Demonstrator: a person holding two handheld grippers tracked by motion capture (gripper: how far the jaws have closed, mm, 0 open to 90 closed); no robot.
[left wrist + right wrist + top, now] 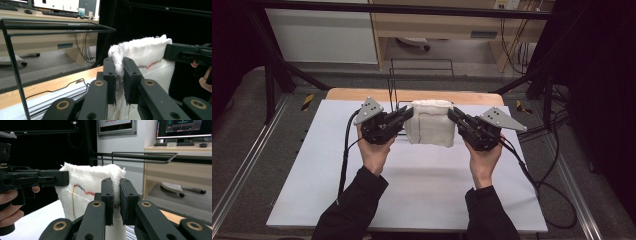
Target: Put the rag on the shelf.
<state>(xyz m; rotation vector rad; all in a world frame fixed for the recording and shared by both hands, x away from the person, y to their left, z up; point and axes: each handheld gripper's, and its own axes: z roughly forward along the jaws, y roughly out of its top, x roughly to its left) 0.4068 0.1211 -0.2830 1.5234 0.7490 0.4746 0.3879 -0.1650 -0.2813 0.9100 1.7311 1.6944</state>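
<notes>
High view showed me the white cloth [430,124] held up between both grippers over the far middle of the desk [412,200], its long axis running side to side. My left gripper [404,116] pinched the cloth's left top corner and my right gripper [454,116] pinched the right top corner; in each gripper view the fingers [110,75] were pressed on a fold of fabric, and the cloth hung below them. Both hands stood equally near. A coloured stitch line [80,188] crossed the fabric. I judged the black wire rack [422,67], standing just beyond the cloth, the one obstacle to any forward move. Nothing else lay on the desk near the cloth.
</notes>
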